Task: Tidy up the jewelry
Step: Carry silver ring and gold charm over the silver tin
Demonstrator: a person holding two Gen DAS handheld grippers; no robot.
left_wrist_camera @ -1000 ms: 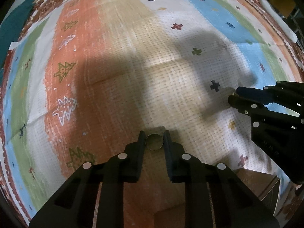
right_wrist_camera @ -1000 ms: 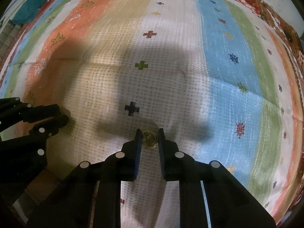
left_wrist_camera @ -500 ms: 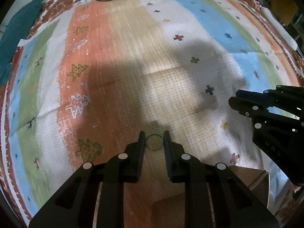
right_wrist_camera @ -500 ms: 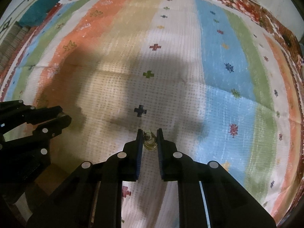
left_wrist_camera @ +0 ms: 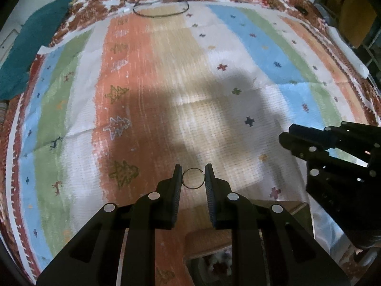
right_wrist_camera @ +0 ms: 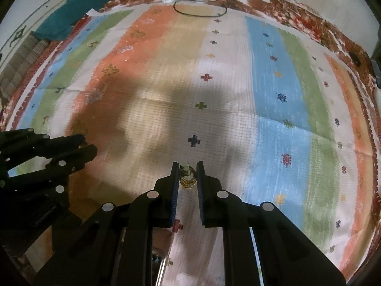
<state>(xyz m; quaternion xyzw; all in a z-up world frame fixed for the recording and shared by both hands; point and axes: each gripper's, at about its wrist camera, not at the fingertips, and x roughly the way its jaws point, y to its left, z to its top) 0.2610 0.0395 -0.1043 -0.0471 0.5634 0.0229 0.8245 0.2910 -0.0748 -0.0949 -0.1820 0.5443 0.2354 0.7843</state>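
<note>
Left gripper [left_wrist_camera: 193, 177] angled steeply down over the striped rug [left_wrist_camera: 147, 76], fingers pinching a thin wire ring [left_wrist_camera: 193, 178] edge-on between the tips, clear of the cloth below. Right gripper [right_wrist_camera: 188, 174] tilted down likewise, fingers drawn close and clamped on a gold ornate ring [right_wrist_camera: 188, 178] just behind the tips. Each gripper seen off to the side in the other's view, level with it and well apart. Far past both fingertips, a looped black cord [left_wrist_camera: 162, 9] at the rug's edge; a teal cloth [right_wrist_camera: 81, 4] far left.
</note>
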